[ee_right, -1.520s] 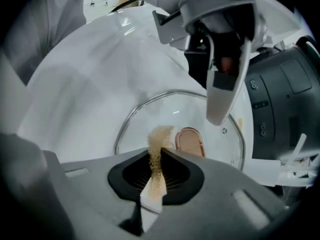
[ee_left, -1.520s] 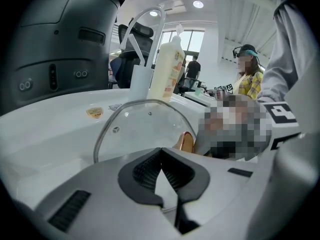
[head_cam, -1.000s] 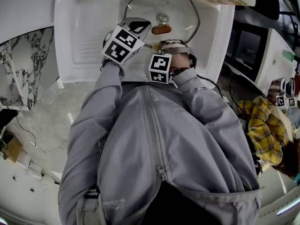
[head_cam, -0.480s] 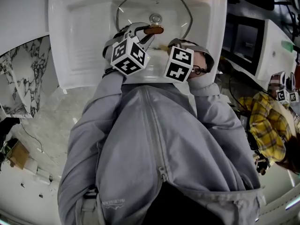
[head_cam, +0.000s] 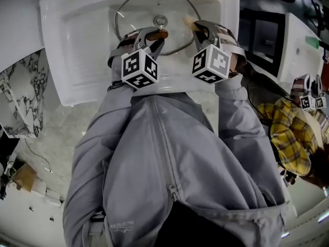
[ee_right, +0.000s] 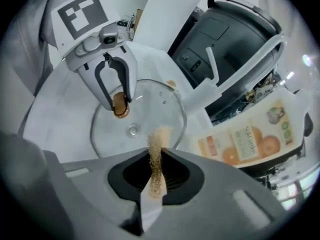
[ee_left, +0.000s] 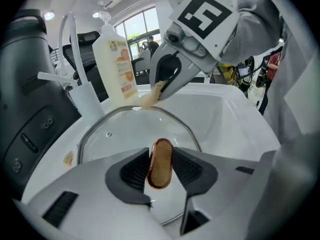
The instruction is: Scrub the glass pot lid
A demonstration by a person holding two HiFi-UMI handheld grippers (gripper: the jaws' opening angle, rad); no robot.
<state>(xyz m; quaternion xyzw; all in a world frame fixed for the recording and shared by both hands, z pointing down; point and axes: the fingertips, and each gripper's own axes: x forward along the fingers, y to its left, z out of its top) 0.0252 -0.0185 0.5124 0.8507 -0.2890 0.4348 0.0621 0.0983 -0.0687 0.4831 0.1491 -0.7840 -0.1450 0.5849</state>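
Note:
The glass pot lid (head_cam: 134,15) lies in the white sink (head_cam: 77,40). Its brown oval knob (ee_left: 161,161) stands between the jaws of my left gripper (ee_left: 161,170). Those jaws have just been opening, and the pads stand slightly off the knob on both sides. My right gripper (ee_right: 156,176) is shut on a thin tan scrub pad (ee_right: 156,159), held above the lid's right rim (head_cam: 194,32). From the right gripper view the left gripper (ee_right: 119,103) hangs over the lid (ee_right: 150,109) with the knob (ee_right: 119,106) between its open fingers.
An orange-labelled soap bottle (ee_left: 116,59) and a dark appliance (ee_right: 225,39) stand behind the sink. A ribbed drainboard (head_cam: 87,45) lies left of the basin. A person in a yellow plaid shirt (head_cam: 290,133) sits at the right.
The left jaws have opened around the knob and that gripper has rolled. The right gripper has lifted from the lid's near edge to its right rim, carrying the pad.

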